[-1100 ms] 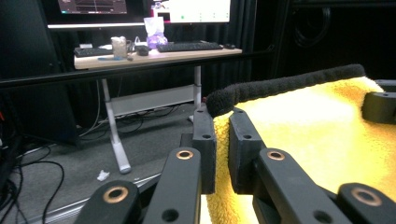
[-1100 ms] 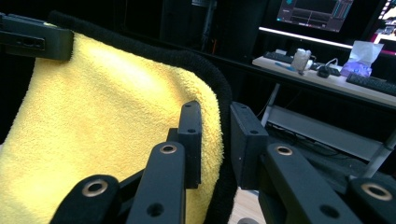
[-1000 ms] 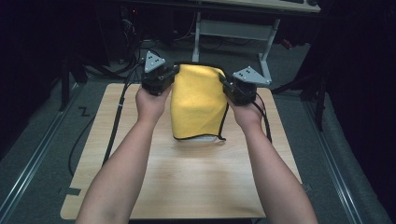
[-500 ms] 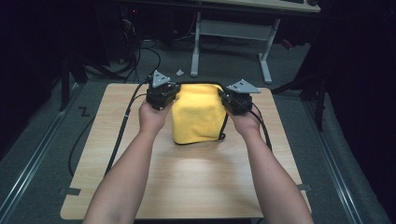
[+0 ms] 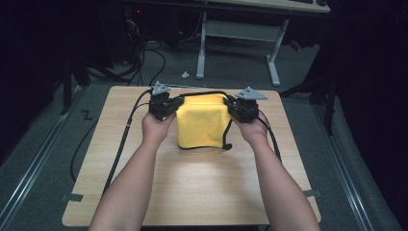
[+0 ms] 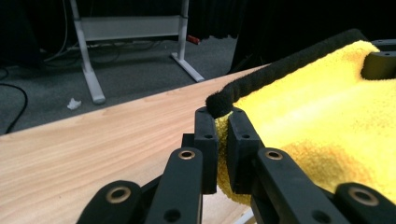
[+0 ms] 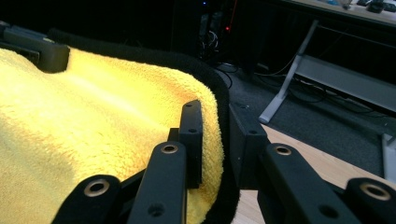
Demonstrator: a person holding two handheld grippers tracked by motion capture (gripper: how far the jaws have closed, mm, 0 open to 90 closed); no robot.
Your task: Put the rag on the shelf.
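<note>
While the high view takes in the whole wooden table (image 5: 192,192) from above, it cannot show how the claws grip. At its left, the left gripper (image 5: 169,107) sits at the far left corner of a yellow towel (image 5: 202,125), held in the person's left hand (image 5: 156,127), with a cable (image 5: 122,139) trailing back along the table's left side. The towel is stretched between the two tools over the far middle of the table, its near part draping down onto the wood, a black trimmed edge running along its top.

Looking along the left tool's own black jaws, the left gripper view settles what the high view leaves open: the left gripper (image 6: 223,140) is clamped on the towel (image 6: 317,121), yellow pile squeezed between the pads and the black edge (image 6: 280,70) curling over their tips. Beyond lie the bare tabletop (image 6: 93,144), grey floor and a white desk leg (image 6: 91,70).

Further right in the high view, the right gripper (image 5: 236,108) holds the towel's far right corner, the right hand (image 5: 252,132) behind it.

From the right gripper view, the right gripper (image 7: 215,135) is pinching the towel (image 7: 93,126) too: the cloth's edge and its black trim (image 7: 219,98) pass between the pads. Far off at the upper left, a dark block presses the cloth's other corner: the other tool's jaw. A strip of table (image 7: 303,163) shows to the right.
</note>
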